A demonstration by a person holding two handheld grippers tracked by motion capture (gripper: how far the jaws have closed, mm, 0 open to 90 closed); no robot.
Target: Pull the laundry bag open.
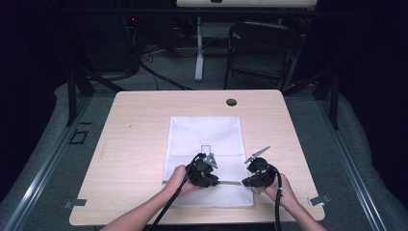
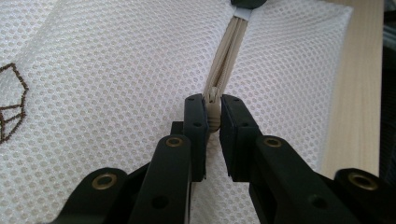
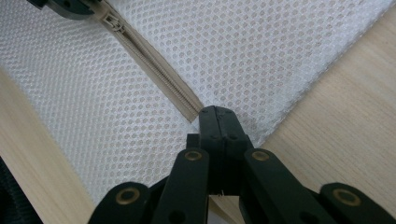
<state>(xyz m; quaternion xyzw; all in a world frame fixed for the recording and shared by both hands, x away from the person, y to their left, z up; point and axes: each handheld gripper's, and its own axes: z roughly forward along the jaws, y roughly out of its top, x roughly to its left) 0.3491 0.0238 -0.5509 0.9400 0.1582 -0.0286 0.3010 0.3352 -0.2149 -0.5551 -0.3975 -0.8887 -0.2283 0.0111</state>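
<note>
Gripping both ends of a beige zipper (image 1: 230,183), a person at a pale wooden table (image 1: 134,115) works on a white rectangular mesh laundry bag (image 1: 204,137) lying flat at the table's near middle: in the high view the left gripper (image 1: 216,181) and right gripper (image 1: 244,183) face each other along the bag's near edge, a short stretch of zipper between them. In the left gripper view, the black jaws are clenched on the small beige zipper pull (image 2: 213,108), with the parted beige teeth (image 2: 227,53) running ahead over the white mesh (image 2: 116,70) toward the other gripper. In the right gripper view, the right gripper (image 3: 215,111) is pinched tight on the bag's corner where the zipper tape (image 3: 159,67) ends, anchoring the fabric just beside the bare wood (image 3: 336,116). By the look of it, the zipper's run is barely begun: both grips are set, and almost the whole length between slider and anchored end remains to be travelled.
</note>
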